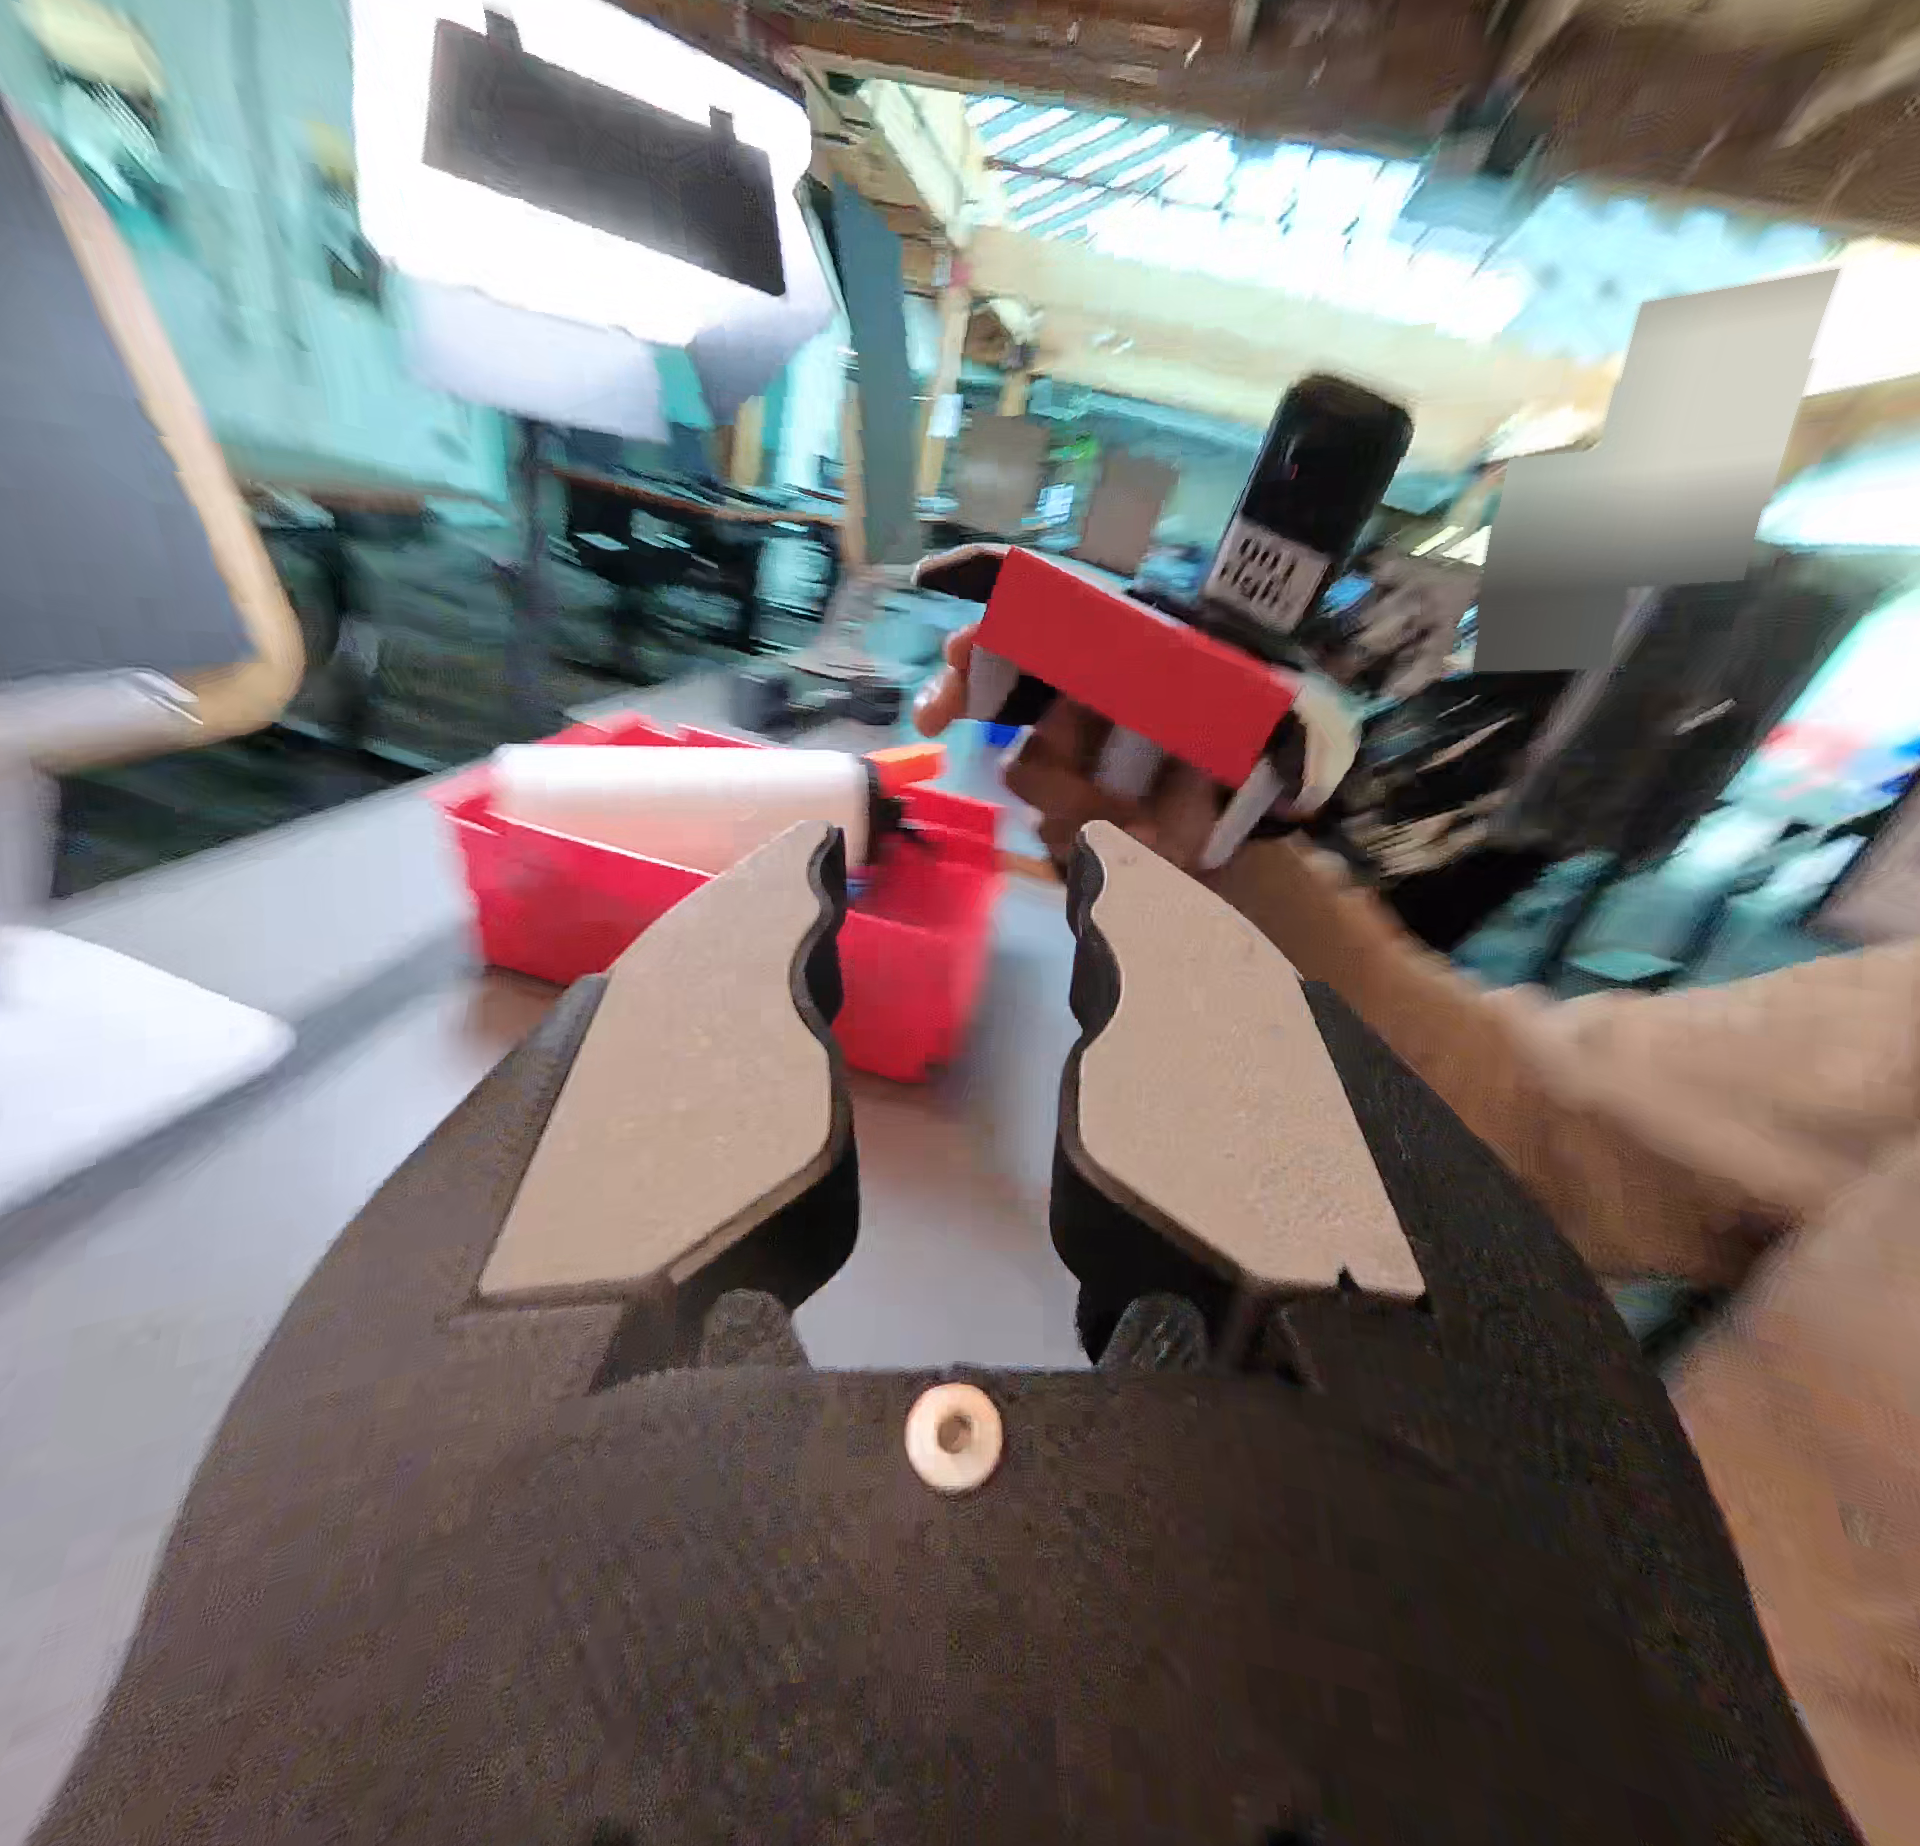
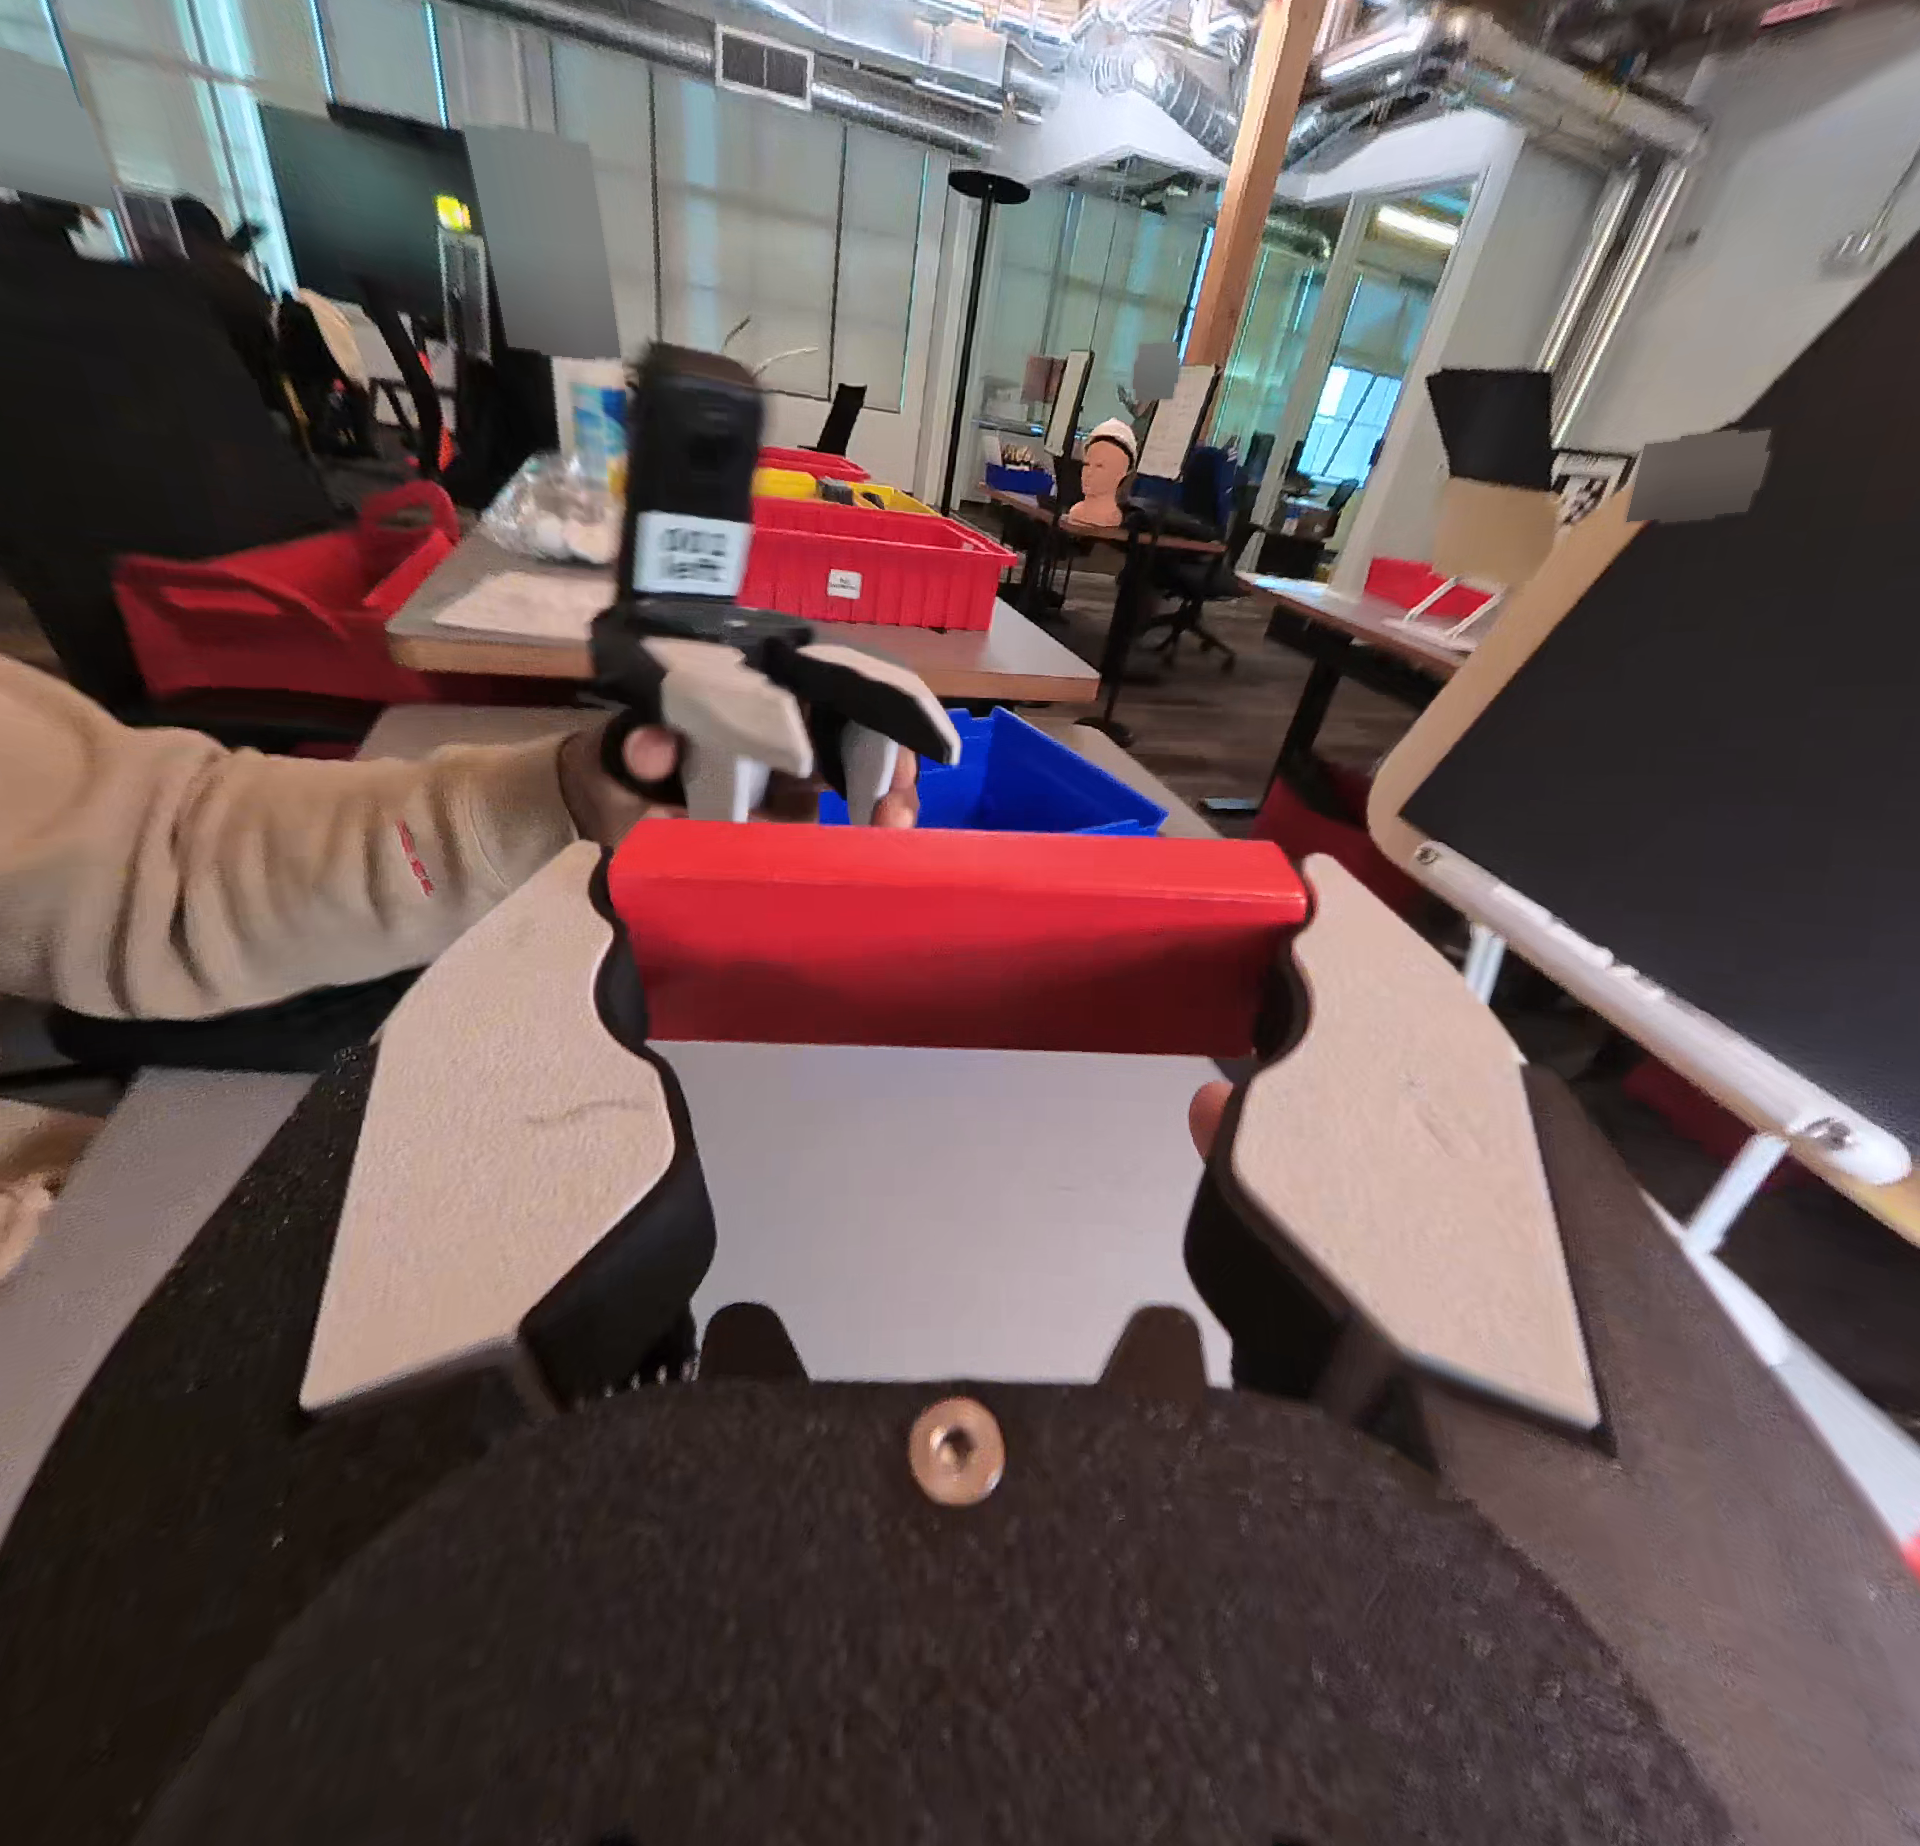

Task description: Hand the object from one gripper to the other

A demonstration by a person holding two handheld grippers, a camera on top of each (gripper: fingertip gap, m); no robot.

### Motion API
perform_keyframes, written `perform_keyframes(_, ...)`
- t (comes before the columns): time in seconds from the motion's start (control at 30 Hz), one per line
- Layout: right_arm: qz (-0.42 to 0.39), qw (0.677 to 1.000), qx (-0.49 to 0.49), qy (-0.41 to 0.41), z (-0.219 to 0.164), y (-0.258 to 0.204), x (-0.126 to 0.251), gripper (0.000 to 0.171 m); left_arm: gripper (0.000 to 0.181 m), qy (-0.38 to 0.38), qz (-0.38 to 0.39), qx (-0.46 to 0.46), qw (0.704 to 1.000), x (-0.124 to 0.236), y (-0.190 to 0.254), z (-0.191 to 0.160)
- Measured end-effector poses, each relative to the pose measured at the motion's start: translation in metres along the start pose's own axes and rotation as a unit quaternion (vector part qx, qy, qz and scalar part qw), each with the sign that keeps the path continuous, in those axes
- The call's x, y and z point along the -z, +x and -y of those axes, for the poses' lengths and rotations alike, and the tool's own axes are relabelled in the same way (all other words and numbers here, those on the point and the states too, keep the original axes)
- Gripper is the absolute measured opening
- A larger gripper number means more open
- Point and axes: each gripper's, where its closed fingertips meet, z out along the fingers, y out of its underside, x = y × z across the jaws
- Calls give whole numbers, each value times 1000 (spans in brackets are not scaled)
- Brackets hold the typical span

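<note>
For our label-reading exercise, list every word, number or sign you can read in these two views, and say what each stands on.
White label on the upright black camera: print too blurred to read.
Pale label on the dark camera body: too blurred.
Small white sticker on the long red plastic bin: too small.
Red marking on the beige sleeve: blurred.
So no text is quoted.

The red block (image 2: 956, 934) looks like smooth matt plastic. Right gripper (image 2: 956, 949) has a grainy, rough black body with matt grey fingers (image 2: 499, 1121) and 1 shiny metal rivet (image 2: 956, 1450). The table (image 2: 935, 1204) is smooth, slightly glossy grey, and the sleeve (image 2: 260, 840) is soft beige cloth.
</note>
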Motion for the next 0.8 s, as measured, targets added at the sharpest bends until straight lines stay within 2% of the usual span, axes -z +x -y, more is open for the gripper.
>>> perform_keyframes(0.1,-7,997,77,-29,0,-14,-8,116,50,1,-109,181,977,-3,13,-4)
perform_keyframes(0.2,1,982,169,-82,-18,-40,-34,116,59,-2,-208,277,938,-11,40,-6)
perform_keyframes(0.3,-2,959,258,-121,-34,-60,-56,116,62,-27,-253,301,919,-16,60,-13)
perform_keyframes(0.43,-15,927,346,-146,-45,-73,-71,116,34,-41,-263,298,917,-16,63,-17)
perform_keyframes(0.5,-29,917,368,-149,-45,-72,-74,116,35,-39,-255,282,924,-15,59,-17)
perform_keyframes(0.57,-41,925,347,-150,-44,-64,-71,112,35,-13,-233,257,938,-13,52,-9)
perform_keyframes(0.63,-38,951,278,-130,-36,-55,-63,110,35,22,-212,230,950,-4,42,6)
perform_keyframes(0.73,-10,990,120,-77,-23,-44,-54,98,35,64,-126,126,982,7,21,19)
perform_keyframes(0.8,41,997,0,-59,-24,-47,-53,87,35,89,-96,67,989,12,17,27)
